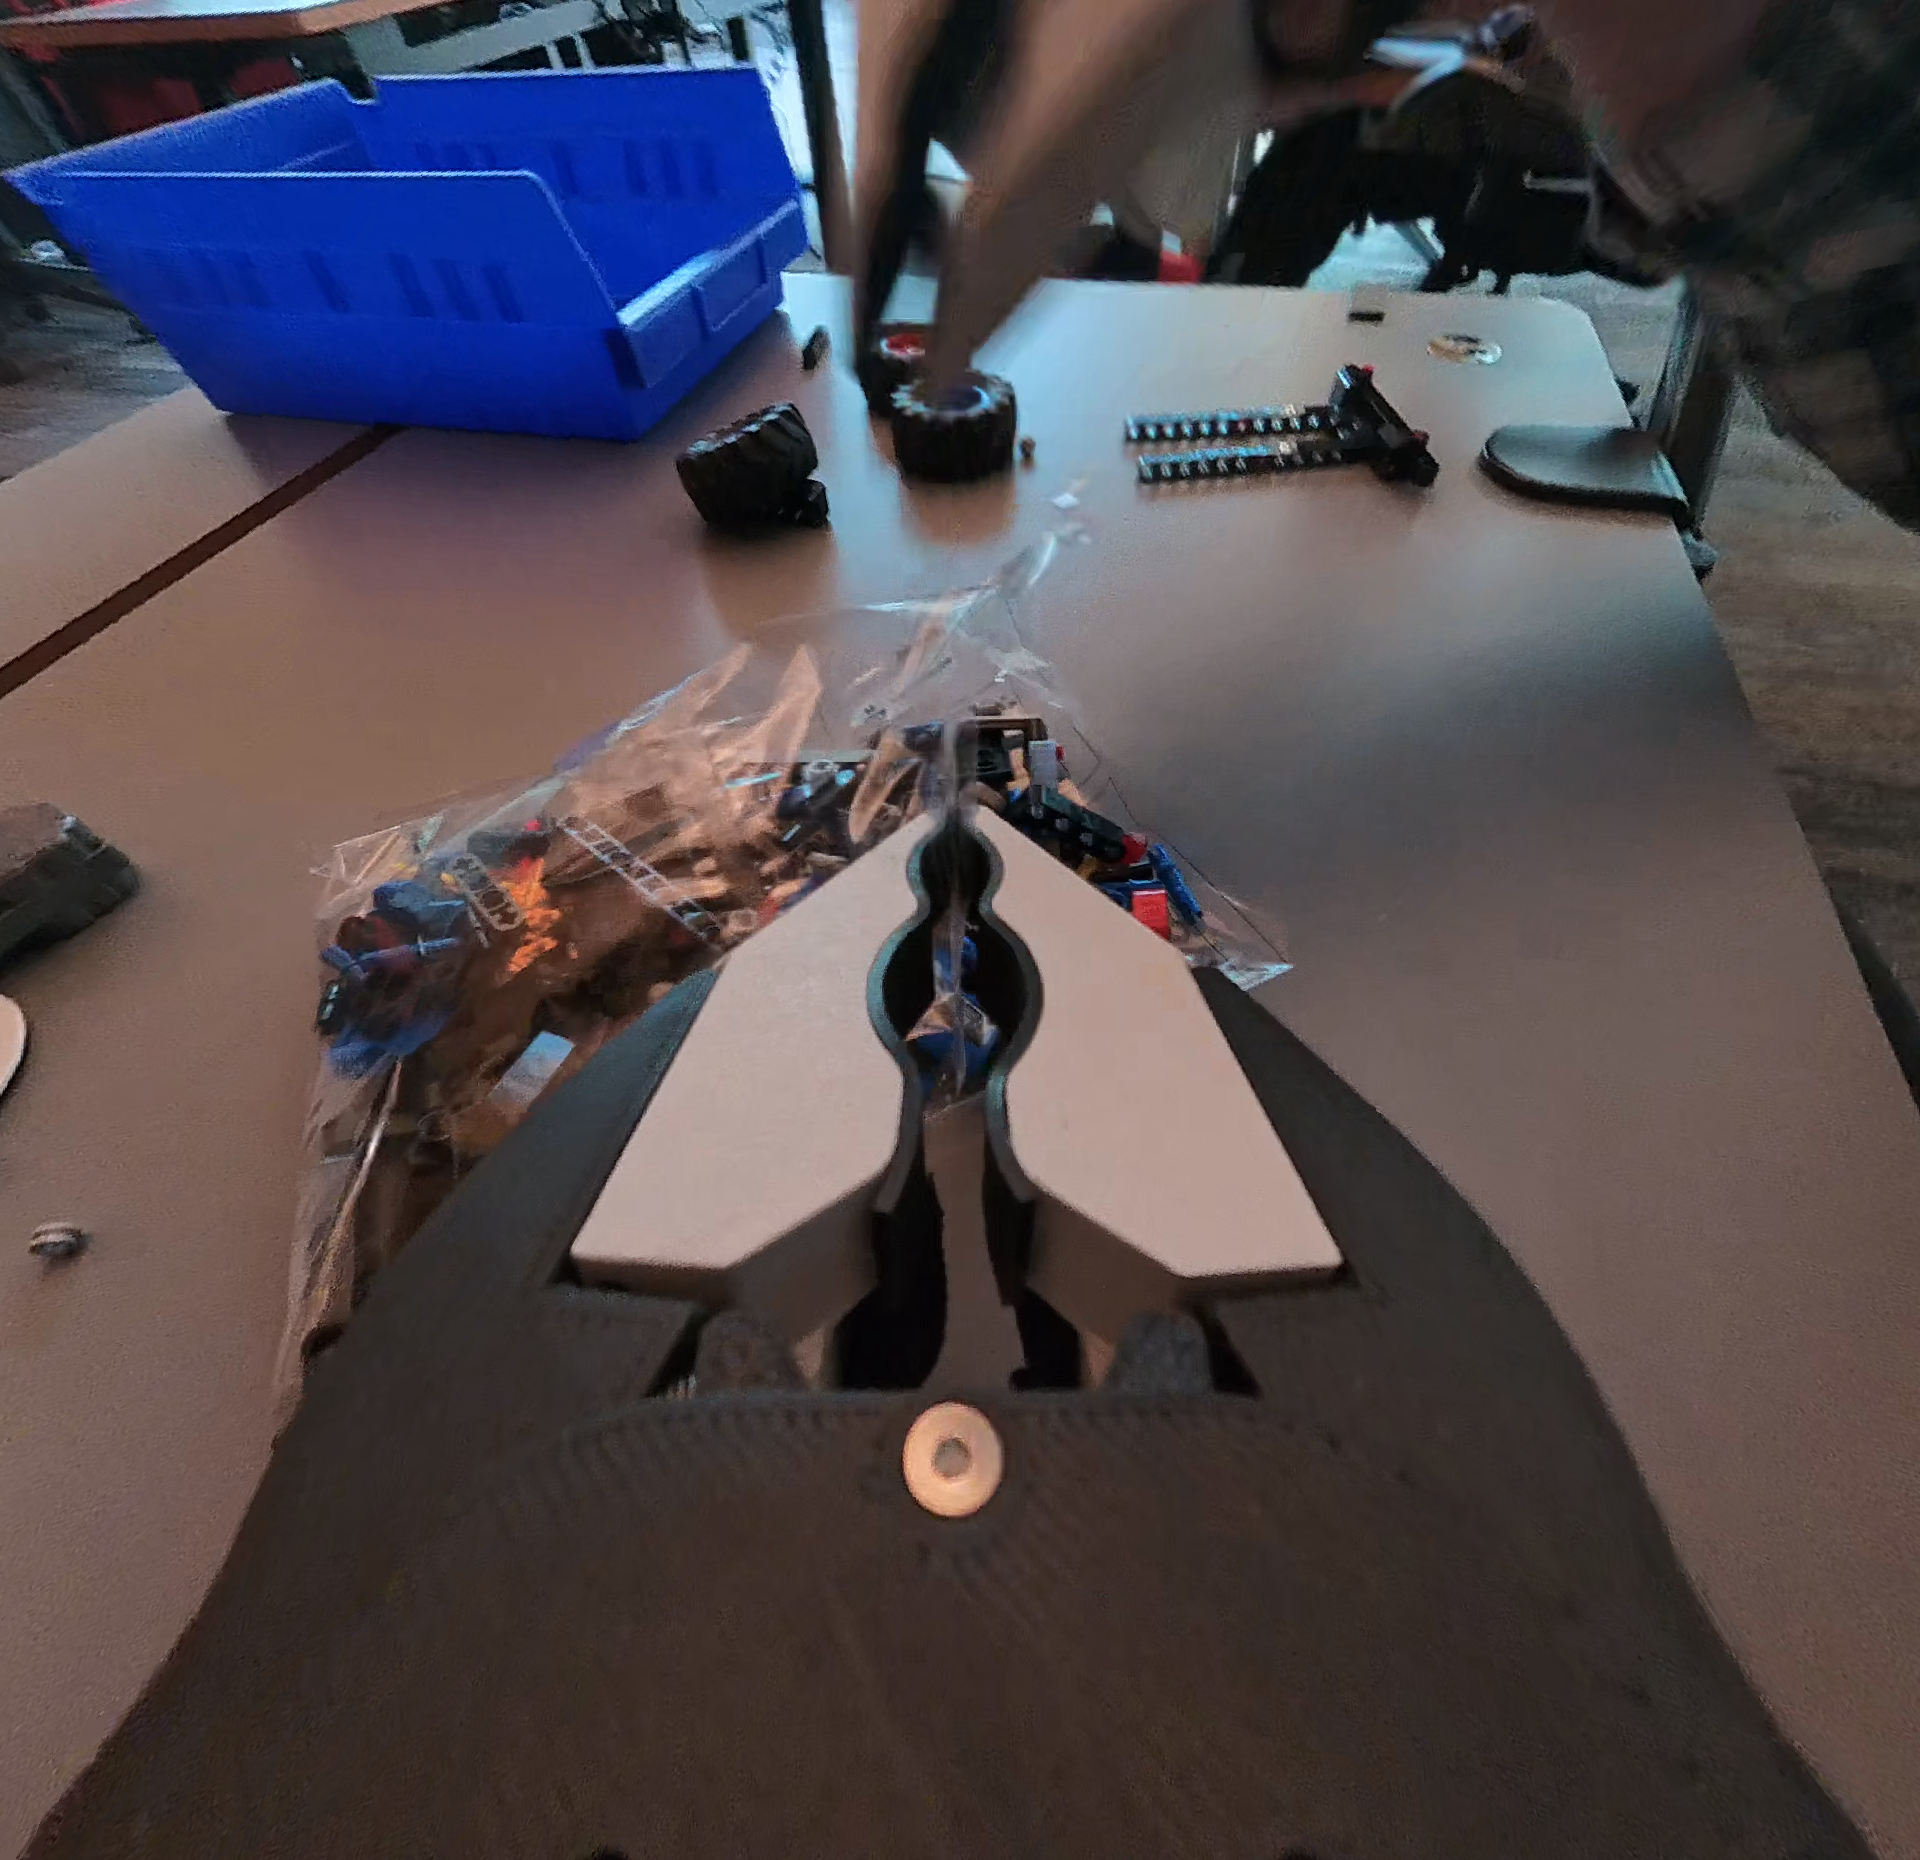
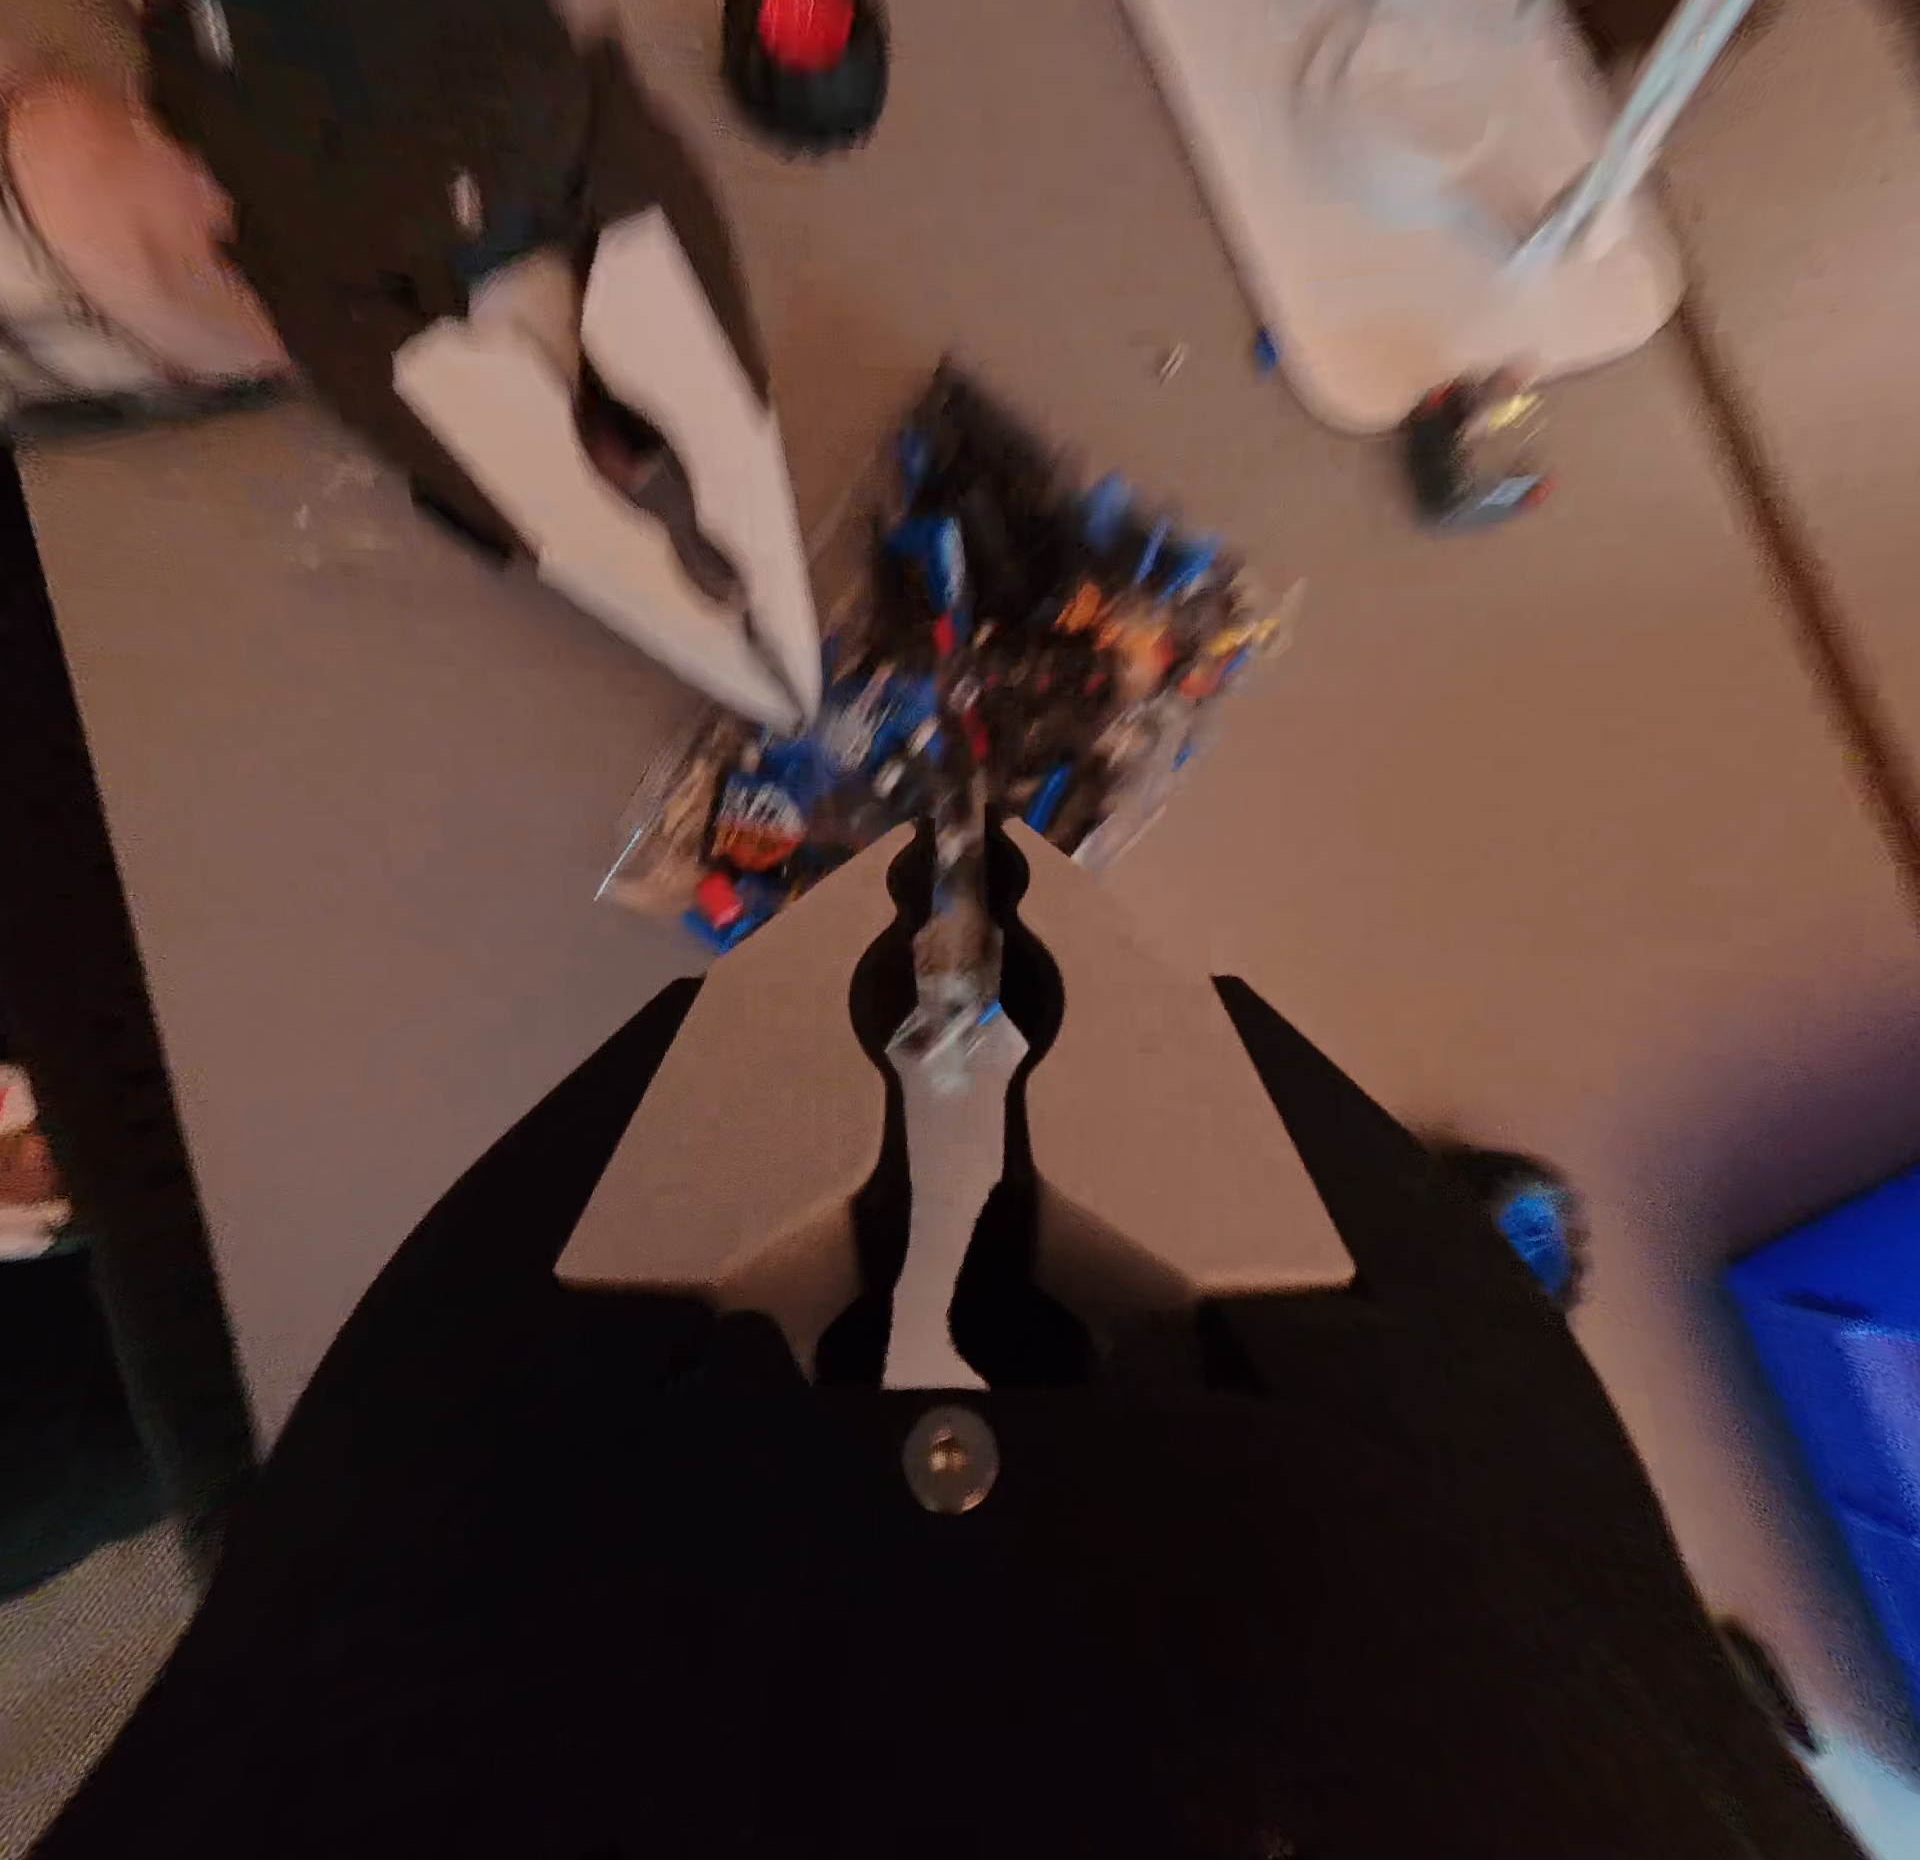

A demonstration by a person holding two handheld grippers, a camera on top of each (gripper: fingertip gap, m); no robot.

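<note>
**Clear bag of small parts pinched by both grippers**

A clear plastic bag (image 1: 665, 906) filled with small blue, black, red and orange building pieces is seen on a brown table (image 1: 1403, 875). The left gripper (image 1: 954, 823) is closed on a fold of the bag's film, which is drawn up between its pale fingers (image 1: 790, 1062) and is visible in the rounded gaps between them. In the right wrist view, which is heavily blurred, the right gripper (image 2: 961, 834) is likewise clamped on an edge of the same bag (image 2: 1018, 667), a strip of film being caught between its jaws. The left gripper (image 2: 800, 714) is also shown there, its tips touching the bag's opposite side.

Beyond the bag, in the left wrist view, two black toy tyres (image 1: 753, 468) (image 1: 953, 425) are seen on the table, with a third wheel with a red hub (image 1: 891, 356) just behind. A blurred shape is laid over that spot; what it is cannot be told. To the right, a black assembly of studded beams (image 1: 1283, 439) is lying flat. A blue storage bin (image 1: 436, 252) is placed at the far left of the table. A dark pad (image 1: 1579, 465) is seen near the table's right edge.
</note>
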